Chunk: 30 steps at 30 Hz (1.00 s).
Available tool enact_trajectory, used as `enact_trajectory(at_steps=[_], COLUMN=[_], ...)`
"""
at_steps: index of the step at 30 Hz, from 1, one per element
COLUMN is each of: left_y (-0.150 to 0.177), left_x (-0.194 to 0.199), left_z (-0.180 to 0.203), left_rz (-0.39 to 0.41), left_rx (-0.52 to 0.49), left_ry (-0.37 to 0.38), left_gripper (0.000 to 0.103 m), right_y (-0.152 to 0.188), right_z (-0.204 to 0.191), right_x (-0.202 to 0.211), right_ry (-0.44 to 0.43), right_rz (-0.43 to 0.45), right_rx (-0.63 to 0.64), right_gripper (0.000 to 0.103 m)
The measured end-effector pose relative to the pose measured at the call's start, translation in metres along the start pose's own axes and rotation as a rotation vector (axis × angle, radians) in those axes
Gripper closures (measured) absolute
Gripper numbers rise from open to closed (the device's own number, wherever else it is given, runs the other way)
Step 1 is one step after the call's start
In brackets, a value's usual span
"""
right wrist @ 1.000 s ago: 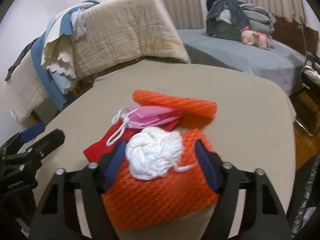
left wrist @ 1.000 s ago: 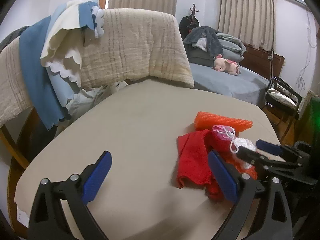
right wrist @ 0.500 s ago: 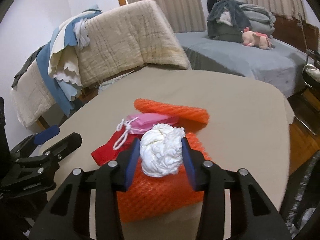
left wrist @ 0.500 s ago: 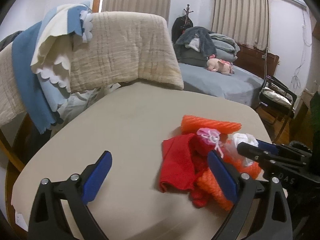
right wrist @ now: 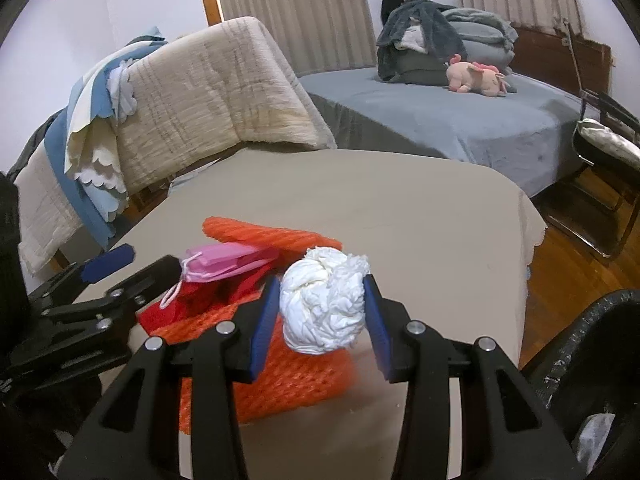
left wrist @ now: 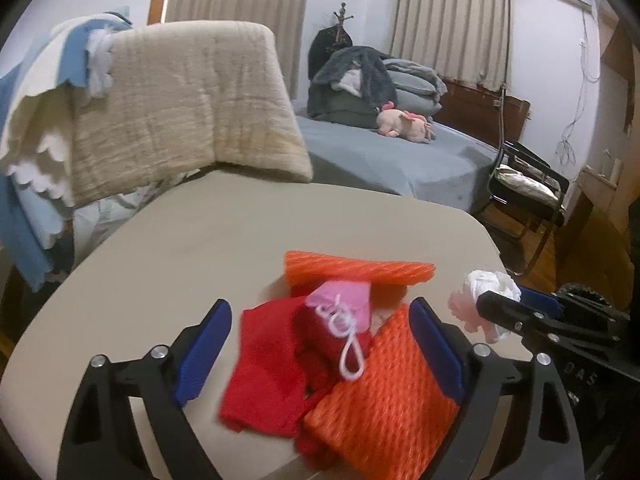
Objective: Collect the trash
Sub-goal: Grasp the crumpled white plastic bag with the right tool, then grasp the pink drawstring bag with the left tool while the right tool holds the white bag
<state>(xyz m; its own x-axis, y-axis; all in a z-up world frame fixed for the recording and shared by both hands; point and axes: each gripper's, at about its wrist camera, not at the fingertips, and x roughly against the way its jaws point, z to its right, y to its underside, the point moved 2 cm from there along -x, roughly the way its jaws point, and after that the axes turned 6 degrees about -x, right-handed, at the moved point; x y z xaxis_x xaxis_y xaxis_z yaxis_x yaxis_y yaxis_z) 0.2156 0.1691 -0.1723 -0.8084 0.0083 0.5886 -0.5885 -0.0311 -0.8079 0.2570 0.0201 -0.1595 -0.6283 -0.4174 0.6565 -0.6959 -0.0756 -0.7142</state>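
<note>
A pile of trash lies at the near edge of the beige table (left wrist: pixel 200 232): a red cloth (left wrist: pixel 268 368), a pink drawstring pouch (left wrist: pixel 344 304), an orange foam net (left wrist: pixel 384 396) and a second orange net (left wrist: pixel 360 270) behind. My left gripper (left wrist: pixel 320 350) is open, its jaws either side of the pile. My right gripper (right wrist: pixel 320 312) is shut on a crumpled white tissue ball (right wrist: pixel 324 304) and holds it above the orange net (right wrist: pixel 280 376). The tissue also shows in the left wrist view (left wrist: pixel 492 286).
A black-lined trash bin (right wrist: pixel 600 360) stands at the lower right beside the table. Blankets hang over a chair back (left wrist: pixel 180 108) behind the table. A grey bed (right wrist: pixel 440 120) with a pink plush toy (right wrist: pixel 476 76) and a black chair (left wrist: pixel 524 188) stand beyond.
My right gripper closed on the white tissue ball and lifted it off the orange net. My left gripper moved forward until its jaws flank the red cloth and pouch.
</note>
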Motion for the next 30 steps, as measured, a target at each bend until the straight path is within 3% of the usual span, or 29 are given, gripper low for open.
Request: enact_trajectory(at_steps=[8,13,15,21,30], left_y=[-0.005,-0.002,-0.001,-0.005,-0.013], left_x=[-0.038,-0.053,-0.057,-0.046,-0.003], left_z=[0.005,0.004,0.006,0.007,0.011], left_rz=[-0.056,-0.099,-0.111,-0.083,-0.008], left_rx=[-0.016,-0.004,-0.008,-0.021,-0.002], left_ry=[0.042,0.094,0.107,0.115,0.121], left_gripper=[0.025,0.051,0.071,0.092,0.095], right_y=[0.000,-0.001,-0.001,-0.003,-0.007], right_z=[0.006,0.010,0.011,0.010,0.002], right_x=[-0.004,-0.007,-0.007,-0.005,0.014], right_ry=[0.000,-0.002,-0.004,-0.002,-0.019], right_rz=[-0.003,-0.007,-0.007,0.001,0.026], right_rx=[-0.007,-0.016,-0.019,-0.016,-0.007], right_gripper=[0.062,0.062,0.062,0.062,0.062])
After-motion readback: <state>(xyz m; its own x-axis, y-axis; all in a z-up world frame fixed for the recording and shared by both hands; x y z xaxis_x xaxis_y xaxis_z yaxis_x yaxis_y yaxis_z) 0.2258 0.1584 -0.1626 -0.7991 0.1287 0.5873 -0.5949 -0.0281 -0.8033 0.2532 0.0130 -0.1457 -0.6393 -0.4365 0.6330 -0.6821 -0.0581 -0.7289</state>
